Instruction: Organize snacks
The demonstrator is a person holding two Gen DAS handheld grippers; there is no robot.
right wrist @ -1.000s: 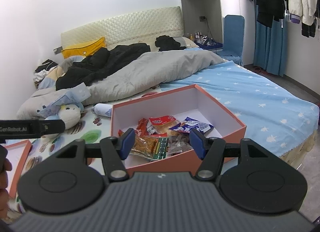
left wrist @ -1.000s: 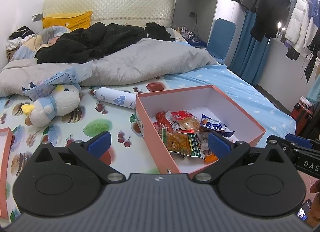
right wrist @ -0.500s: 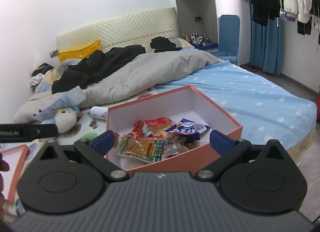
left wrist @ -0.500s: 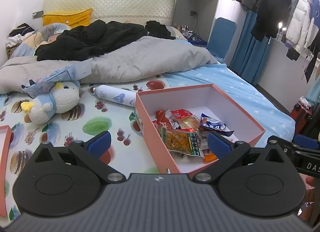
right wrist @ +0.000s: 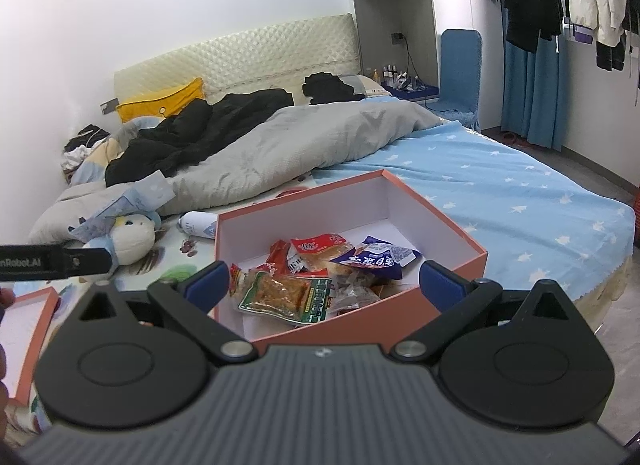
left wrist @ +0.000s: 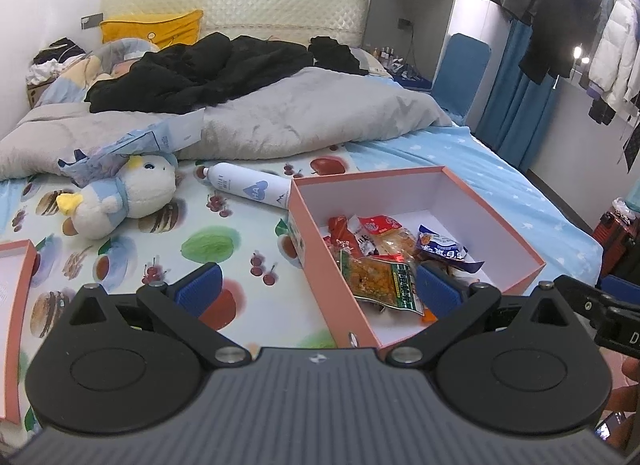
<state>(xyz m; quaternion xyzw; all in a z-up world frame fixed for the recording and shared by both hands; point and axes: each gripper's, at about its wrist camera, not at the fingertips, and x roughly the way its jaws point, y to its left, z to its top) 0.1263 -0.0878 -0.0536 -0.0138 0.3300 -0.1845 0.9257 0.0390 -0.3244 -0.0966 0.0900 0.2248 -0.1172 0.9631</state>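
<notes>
A pink box [left wrist: 516, 241] [right wrist: 448, 225] with a white inside lies on the bed and holds several snack packets. A green-and-orange packet [left wrist: 380, 283] [right wrist: 284, 295] lies nearest, with a red one [right wrist: 318, 243] and a blue one [left wrist: 440, 251] [right wrist: 380, 259] behind it. My left gripper [left wrist: 316, 291] is open and hangs just above the box's near left corner, nothing between its fingers. Spread wide, my right gripper [right wrist: 326, 281] is open over the box's near edge and holds nothing.
The pink lid [left wrist: 16, 265] [right wrist: 34, 317] lies at the left. A plush duck [left wrist: 124, 197], a white bottle [left wrist: 248, 185], a grey duvet [left wrist: 280, 121] and black clothes [left wrist: 200, 73] cover the bed behind. Hanging clothes and blue curtains [right wrist: 532, 97] stand to the right.
My right gripper's jaws have spread from about half open to fully wide. The left gripper and the box stayed where they were.
</notes>
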